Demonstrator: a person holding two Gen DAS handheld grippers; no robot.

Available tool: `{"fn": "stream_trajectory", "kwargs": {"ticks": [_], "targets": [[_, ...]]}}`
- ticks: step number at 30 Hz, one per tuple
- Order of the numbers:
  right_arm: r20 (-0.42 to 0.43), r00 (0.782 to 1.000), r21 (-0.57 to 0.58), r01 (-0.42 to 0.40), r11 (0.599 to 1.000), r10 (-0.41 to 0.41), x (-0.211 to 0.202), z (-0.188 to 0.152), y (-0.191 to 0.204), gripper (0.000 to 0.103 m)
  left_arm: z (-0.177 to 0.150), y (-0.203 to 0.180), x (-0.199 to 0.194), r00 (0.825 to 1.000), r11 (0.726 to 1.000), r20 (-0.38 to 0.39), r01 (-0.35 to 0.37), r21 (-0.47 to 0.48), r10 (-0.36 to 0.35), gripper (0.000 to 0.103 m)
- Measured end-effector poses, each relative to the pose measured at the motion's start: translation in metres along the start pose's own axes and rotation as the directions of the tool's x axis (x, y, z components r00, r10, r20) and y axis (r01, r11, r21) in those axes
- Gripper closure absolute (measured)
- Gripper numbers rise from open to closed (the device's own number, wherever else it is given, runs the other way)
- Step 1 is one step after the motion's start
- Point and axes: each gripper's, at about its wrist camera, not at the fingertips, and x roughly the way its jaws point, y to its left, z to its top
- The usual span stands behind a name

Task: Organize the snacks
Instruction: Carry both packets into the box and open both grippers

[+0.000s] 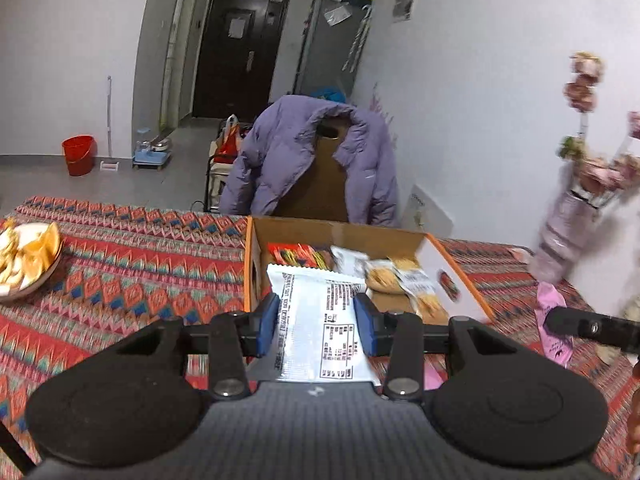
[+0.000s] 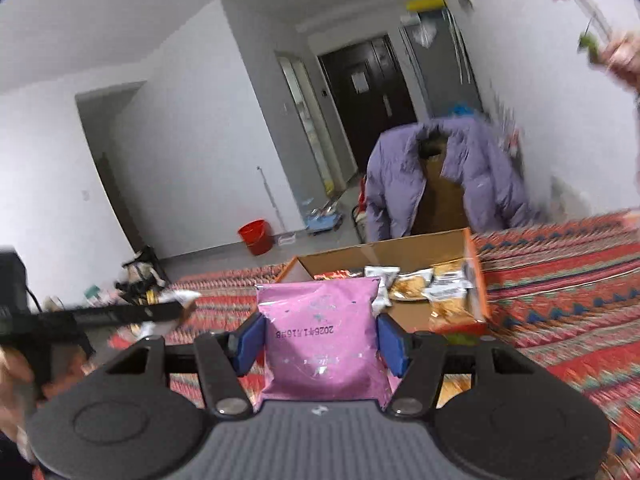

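Observation:
My left gripper (image 1: 316, 320) is shut on a white snack packet (image 1: 320, 328) with black print, held just in front of an open cardboard box (image 1: 344, 236). Several snack packs (image 1: 384, 276) lie inside that box. My right gripper (image 2: 320, 340) is shut on a pink snack packet (image 2: 320, 336), also in front of the cardboard box (image 2: 420, 246) and a little above the table. In the left wrist view the pink packet (image 1: 554, 328) and a right gripper finger (image 1: 588, 326) show at the right edge. The left gripper's finger (image 2: 120, 314) crosses the left of the right wrist view.
A red patterned tablecloth (image 1: 120, 272) covers the table. A plate of orange peels (image 1: 28, 256) sits far left. A vase of flowers (image 1: 568, 220) stands at the right by the wall. A chair with a purple jacket (image 1: 280, 160) is behind the box.

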Motion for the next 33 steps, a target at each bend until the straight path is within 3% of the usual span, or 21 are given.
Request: {"fn": "stream_trajectory", "kwargs": {"ticks": [6, 10, 12, 16, 23, 33], "targets": [[-0.152, 0.987, 0.102, 0.073, 0.992, -0.057, 0.114, 0.045, -0.046, 0.043, 0.021, 0.001, 0.084, 0.996, 0.997, -0.077, -0.036, 0.061, 0.041, 0.061], [-0.252, 0.958, 0.122, 0.168, 0.978, -0.133, 0.182, 0.041, -0.066, 0.043, 0.012, 0.0, 0.124, 0.991, 0.994, -0.117, -0.058, 0.096, 0.069, 0.061], [-0.281, 0.941, 0.079, 0.22, 0.972, -0.19, 0.209, 0.036, -0.071, 0.043, 0.006, 0.0, 0.137, 0.988, 0.992, -0.136, -0.062, 0.106, 0.077, 0.061], [-0.305, 0.914, 0.013, 0.284, 0.959, -0.267, 0.235, 0.021, -0.07, 0.043, -0.008, 0.0, 0.152, 0.983, 0.985, -0.159, -0.069, 0.156, 0.094, 0.061], [-0.273, 0.922, -0.016, 0.282, 0.959, -0.276, 0.24, 0.021, -0.06, 0.036, -0.013, 0.007, 0.154, 0.978, 0.991, -0.188, -0.073, 0.114, 0.094, 0.051], [-0.167, 0.946, -0.106, 0.263, 0.959, -0.278, 0.156, 0.045, -0.026, 0.033, 0.009, -0.001, 0.087, 0.991, 0.988, -0.094, -0.082, 0.131, 0.095, 0.045]]}}
